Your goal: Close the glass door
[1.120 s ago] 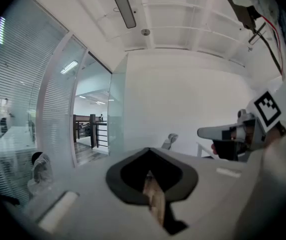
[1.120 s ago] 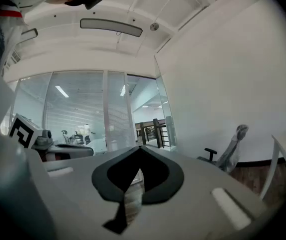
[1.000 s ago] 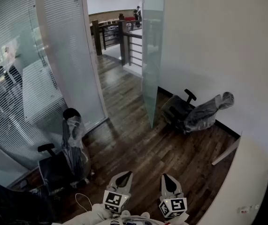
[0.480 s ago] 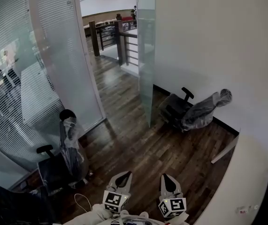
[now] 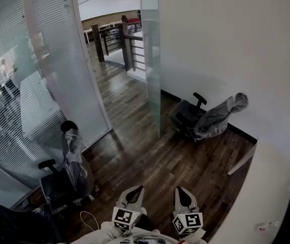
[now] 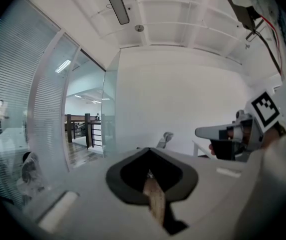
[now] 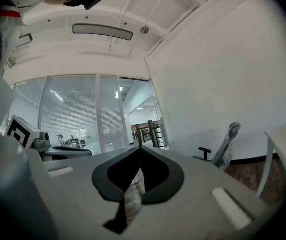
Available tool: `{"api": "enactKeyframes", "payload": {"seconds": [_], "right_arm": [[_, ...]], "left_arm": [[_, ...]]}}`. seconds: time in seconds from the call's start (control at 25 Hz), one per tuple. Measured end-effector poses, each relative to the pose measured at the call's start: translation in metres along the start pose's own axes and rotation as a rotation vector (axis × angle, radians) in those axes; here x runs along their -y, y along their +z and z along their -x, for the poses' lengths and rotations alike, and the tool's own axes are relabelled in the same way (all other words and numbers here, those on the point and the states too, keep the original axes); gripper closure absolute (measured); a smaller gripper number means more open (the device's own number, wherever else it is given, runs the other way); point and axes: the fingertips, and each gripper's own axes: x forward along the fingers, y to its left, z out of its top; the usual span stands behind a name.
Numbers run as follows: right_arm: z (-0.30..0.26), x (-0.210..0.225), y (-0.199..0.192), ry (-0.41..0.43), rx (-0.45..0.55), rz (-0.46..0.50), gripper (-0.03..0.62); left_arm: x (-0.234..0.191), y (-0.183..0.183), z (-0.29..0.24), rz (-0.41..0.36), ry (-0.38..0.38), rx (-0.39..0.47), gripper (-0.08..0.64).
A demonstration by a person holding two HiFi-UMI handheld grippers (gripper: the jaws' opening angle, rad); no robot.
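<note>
The frosted glass door (image 5: 152,60) stands swung open, edge-on to me, beside the white wall; the doorway (image 5: 118,80) lies to its left. It shows far off in the left gripper view as the door (image 6: 109,121) and in the right gripper view as the door (image 7: 158,114). My left gripper (image 5: 136,189) and right gripper (image 5: 180,190) are low at the bottom of the head view, side by side, well short of the door. Both are shut and hold nothing: the left gripper (image 6: 150,152) and the right gripper (image 7: 140,149) each show their tips meeting.
A frosted glass wall (image 5: 48,80) runs along the left. A plastic-wrapped office chair (image 5: 212,117) sits by the wall past the door; another chair (image 5: 73,161) stands at the left. A white desk (image 5: 269,187) fills the right. A wooden railing (image 5: 115,40) lies beyond the doorway.
The door and doorway have shifted left and a little nearer in the head view as I move forward. Both grippers keep their place at the bottom, still shut.
</note>
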Motion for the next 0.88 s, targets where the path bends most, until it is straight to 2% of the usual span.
{"api": "enactKeyframes", "payload": {"seconds": [0.4,0.88], "right_arm": [[-0.049,0.023,-0.005,-0.01,-0.025,0.003,0.588],[-0.154,0.035,-0.014,-0.017,-0.057,-0.006,0.588]], "left_arm": [[-0.032,-0.005,-0.053,0.007,0.003,-0.001,0.557],[-0.102,-0.002,-0.128,0.019,-0.023,-0.029,0.557]]}}
